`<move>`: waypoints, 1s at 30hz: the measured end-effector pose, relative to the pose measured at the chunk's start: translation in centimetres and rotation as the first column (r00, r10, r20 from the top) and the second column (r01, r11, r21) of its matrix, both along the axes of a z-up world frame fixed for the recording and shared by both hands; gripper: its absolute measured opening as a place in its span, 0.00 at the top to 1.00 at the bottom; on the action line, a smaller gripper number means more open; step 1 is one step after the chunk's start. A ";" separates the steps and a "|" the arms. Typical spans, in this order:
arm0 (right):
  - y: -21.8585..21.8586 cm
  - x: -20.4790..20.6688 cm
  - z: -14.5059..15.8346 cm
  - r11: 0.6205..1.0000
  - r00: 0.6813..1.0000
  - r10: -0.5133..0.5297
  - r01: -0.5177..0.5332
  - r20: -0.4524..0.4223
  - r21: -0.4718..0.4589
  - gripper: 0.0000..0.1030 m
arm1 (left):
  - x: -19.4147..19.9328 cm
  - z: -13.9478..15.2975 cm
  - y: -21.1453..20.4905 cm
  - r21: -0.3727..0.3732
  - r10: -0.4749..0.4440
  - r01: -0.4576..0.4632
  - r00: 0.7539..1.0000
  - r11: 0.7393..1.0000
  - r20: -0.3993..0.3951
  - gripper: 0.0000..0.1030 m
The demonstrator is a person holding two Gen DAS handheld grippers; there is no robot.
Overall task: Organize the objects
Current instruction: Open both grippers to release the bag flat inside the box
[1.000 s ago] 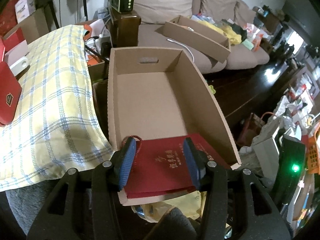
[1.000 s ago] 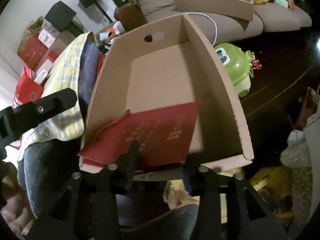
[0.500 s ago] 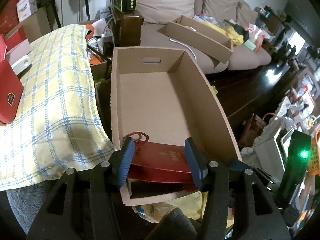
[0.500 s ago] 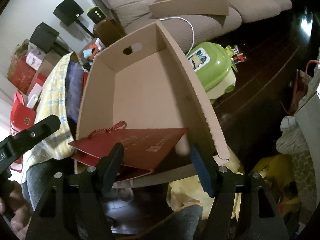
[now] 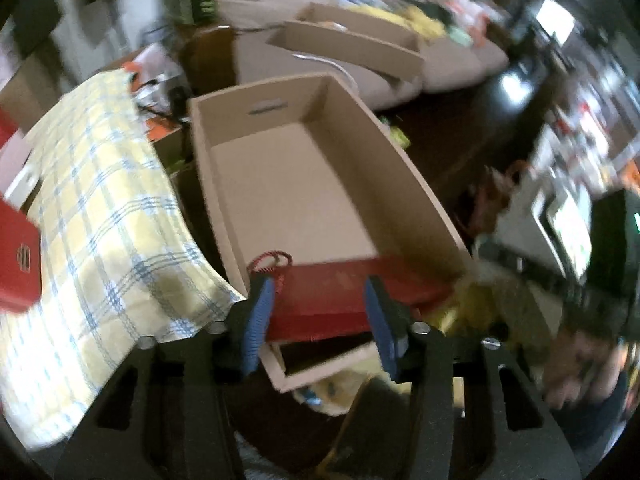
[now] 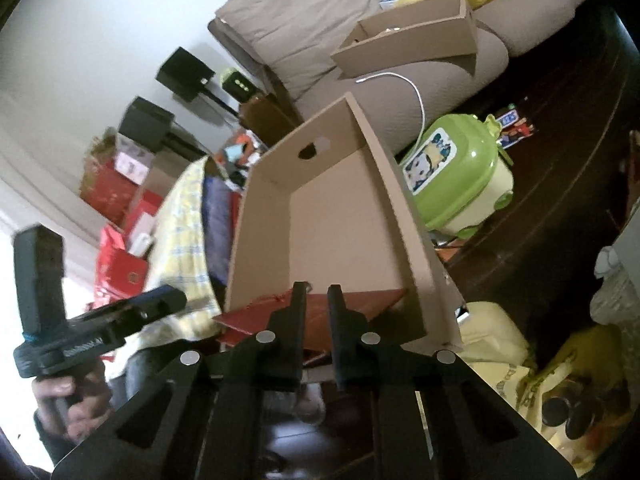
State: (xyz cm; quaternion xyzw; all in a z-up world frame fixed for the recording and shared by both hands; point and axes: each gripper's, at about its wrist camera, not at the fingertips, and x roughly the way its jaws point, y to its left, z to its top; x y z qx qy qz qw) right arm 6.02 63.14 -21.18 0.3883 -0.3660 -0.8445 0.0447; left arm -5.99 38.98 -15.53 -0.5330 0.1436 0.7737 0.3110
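Since the earlier frames the red bag (image 5: 344, 292) has tipped up from lying flat and now leans at the near end of the box (image 5: 296, 184), and the right gripper (image 6: 317, 292) has drawn its jaws in from wide to a narrow slit.

The bag is flat, glossy red paper with a twisted red cord handle (image 5: 270, 260) looped at its upper left corner. In the right wrist view its near edge sticks out over the box's near wall. The box is plain brown corrugated cardboard, long and open-topped, with an oval hand slot in the far wall; the rest of its floor is bare.

The left gripper (image 5: 318, 322) has ribbed blue pads. Its jaws are closing, the bag between them, but blur hides whether the pads touch it. The right gripper's black jaws are closing too, nearly together; the bag lies behind the gap and I cannot tell if anything is pinched.

A yellow and blue checked cloth (image 5: 100, 216) drapes left of the box. A green plastic toy case (image 6: 456, 176) stands to the right. The left wrist view is smeared, its right side unreadable. A hand (image 6: 68, 404) grips the left handle.
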 end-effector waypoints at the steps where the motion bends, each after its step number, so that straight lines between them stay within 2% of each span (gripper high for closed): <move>1: 0.5 0.2 -0.4 1.000 1.000 0.014 -0.014 0.021 -0.015 0.89 | 0.4 0.1 0.2 -0.016 -0.042 0.042 0.999 0.999 0.001 0.70; 4: 0.8 0.0 -1.7 0.999 0.996 0.029 -0.027 0.080 -0.019 0.89 | 1.7 -0.5 1.0 -0.073 -0.132 0.134 0.991 0.988 0.023 0.73; 6: 0.2 -0.4 -2.0 0.998 0.995 0.058 -0.056 0.083 -0.030 0.89 | 2.2 -1.5 1.4 -0.099 -0.145 0.149 0.988 0.984 0.051 0.75; 10: -2.0 -1.2 -1.6 0.986 0.986 0.160 -0.158 0.051 -0.046 0.89 | 2.1 -3.5 1.8 -0.094 -0.110 0.122 0.987 0.988 0.117 0.75; 13: -3.3 -1.6 -1.9 0.980 0.978 0.197 -0.195 0.063 -0.037 0.89 | 1.8 -5.0 2.1 -0.093 -0.091 0.105 0.985 0.990 0.147 0.75; 19: -3.6 -2.2 -4.1 0.989 0.971 0.138 -0.145 0.193 0.023 0.90 | 1.1 -7.1 2.0 -0.075 -0.031 0.047 0.979 0.996 0.199 0.75; 25: -3.6 -2.2 -3.2 0.990 0.980 0.119 -0.129 0.158 0.052 0.89 | 0.3 -6.4 1.1 -0.041 0.000 0.008 0.981 0.999 0.193 0.75; 27: -3.5 -2.0 -2.7 0.991 0.985 0.124 -0.129 0.116 0.037 0.89 | 0.0 -6.2 0.7 -0.033 0.016 -0.009 0.980 0.999 0.197 0.75; 30: -3.8 -2.2 -2.4 0.988 0.986 0.152 -0.149 0.072 -0.037 0.89 | -0.6 -6.0 0.2 -0.017 0.027 -0.024 0.978 1.000 0.206 0.74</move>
